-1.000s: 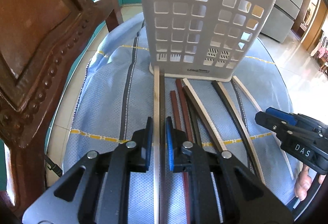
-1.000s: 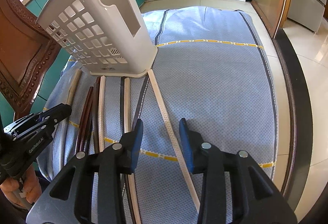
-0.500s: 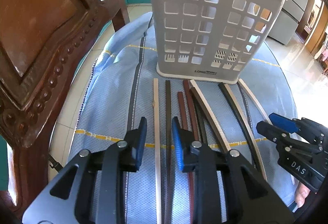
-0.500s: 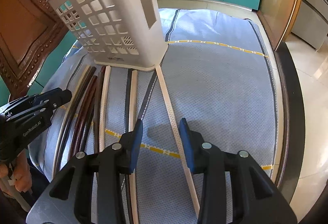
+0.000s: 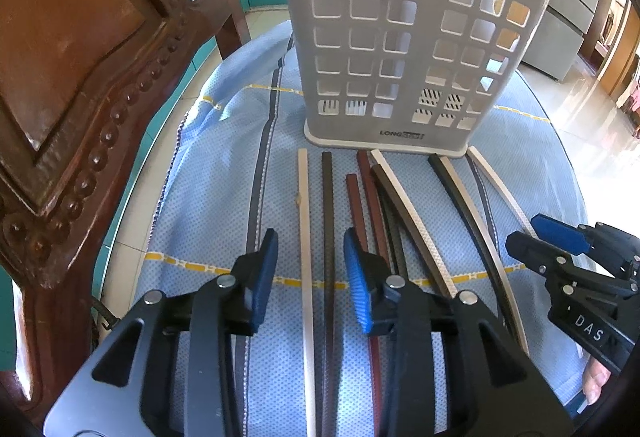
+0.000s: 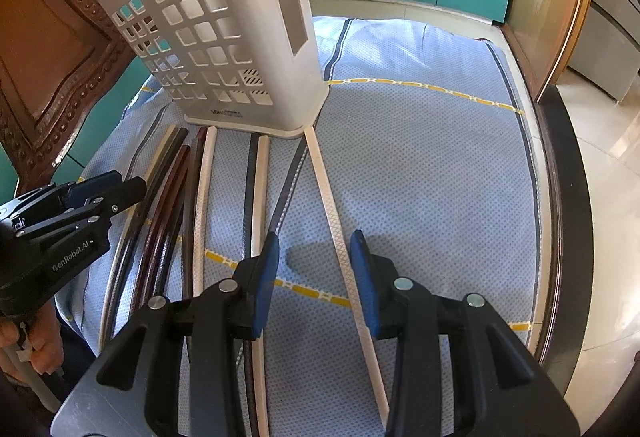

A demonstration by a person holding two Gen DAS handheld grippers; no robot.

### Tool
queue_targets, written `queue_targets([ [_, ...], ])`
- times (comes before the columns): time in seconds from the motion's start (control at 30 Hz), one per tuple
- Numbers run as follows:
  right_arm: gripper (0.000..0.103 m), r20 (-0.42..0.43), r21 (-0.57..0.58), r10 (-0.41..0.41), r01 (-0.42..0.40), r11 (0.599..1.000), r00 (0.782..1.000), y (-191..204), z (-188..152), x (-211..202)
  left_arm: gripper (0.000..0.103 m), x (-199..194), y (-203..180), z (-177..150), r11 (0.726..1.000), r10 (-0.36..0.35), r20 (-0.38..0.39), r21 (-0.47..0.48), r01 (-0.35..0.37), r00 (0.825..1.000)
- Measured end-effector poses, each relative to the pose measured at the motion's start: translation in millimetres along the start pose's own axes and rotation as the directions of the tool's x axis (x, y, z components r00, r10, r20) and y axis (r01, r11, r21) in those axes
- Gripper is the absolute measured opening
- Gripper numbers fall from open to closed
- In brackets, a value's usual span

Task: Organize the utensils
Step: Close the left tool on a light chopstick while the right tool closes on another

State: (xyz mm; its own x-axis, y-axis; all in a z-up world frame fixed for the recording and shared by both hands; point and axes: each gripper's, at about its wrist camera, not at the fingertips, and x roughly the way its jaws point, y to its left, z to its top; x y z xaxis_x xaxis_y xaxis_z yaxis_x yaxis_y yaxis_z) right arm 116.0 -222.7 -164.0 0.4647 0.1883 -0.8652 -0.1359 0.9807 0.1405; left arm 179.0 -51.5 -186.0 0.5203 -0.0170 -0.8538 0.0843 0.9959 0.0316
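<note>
The left gripper [image 5: 310,265] has just been opening; a cream chopstick [image 5: 305,237] and a dark chopstick [image 5: 328,237] lie between its parted, released fingers. The right gripper [image 6: 314,269] has narrowed slightly, fingers apart around a white chopstick [image 6: 334,221], not pressing. The basket [image 5: 400,49] stands ahead.

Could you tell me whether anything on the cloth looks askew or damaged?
Mostly tidy. One white chopstick lies apart from the rest, angling away from the holder's corner. The leftmost pale chopstick carries a small chip or speck partway along; which it is, I cannot tell.
</note>
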Motion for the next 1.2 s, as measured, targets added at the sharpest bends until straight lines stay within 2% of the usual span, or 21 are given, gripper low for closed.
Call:
queue_targets([
  [0.07,0.024,-0.002,0.014,-0.002,0.002,1.0,1.0,-1.3,0.3,0.7,0.035,1.3,0.8,0.2,1.0,-0.001,-0.002,-0.001,0.001,1.0],
  [0.13,0.009,-0.01,0.041,0.01,-0.009,0.999,1.0,-6.6,0.8,1.0,0.035,2.7,1.0,-0.6,1.0,0.002,-0.003,0.001,-0.002,1.0],
  [0.17,0.008,-0.012,0.054,0.017,-0.016,0.998,1.0,-9.2,1.0,1.2,0.035,3.3,1.0,-0.7,1.0,0.003,-0.003,0.002,-0.003,1.0],
  [0.3,0.007,-0.015,0.096,0.054,-0.053,0.994,0.998,-16.5,1.3,0.4,0.035,5.1,0.7,-0.2,1.0,0.005,-0.005,0.0,-0.005,1.0],
  [0.87,0.007,0.018,0.093,0.04,-0.042,0.995,0.999,-18.5,2.5,-7.6,0.036,7.4,4.6,-0.7,1.0,-0.003,-0.005,-0.003,0.003,1.0],
  [1.2,0.014,0.009,0.104,0.039,-0.04,0.994,0.999,-21.0,5.5,-4.2,0.036,12.2,21.5,5.2,0.999,-0.04,-0.032,-0.034,0.039,0.999],
])
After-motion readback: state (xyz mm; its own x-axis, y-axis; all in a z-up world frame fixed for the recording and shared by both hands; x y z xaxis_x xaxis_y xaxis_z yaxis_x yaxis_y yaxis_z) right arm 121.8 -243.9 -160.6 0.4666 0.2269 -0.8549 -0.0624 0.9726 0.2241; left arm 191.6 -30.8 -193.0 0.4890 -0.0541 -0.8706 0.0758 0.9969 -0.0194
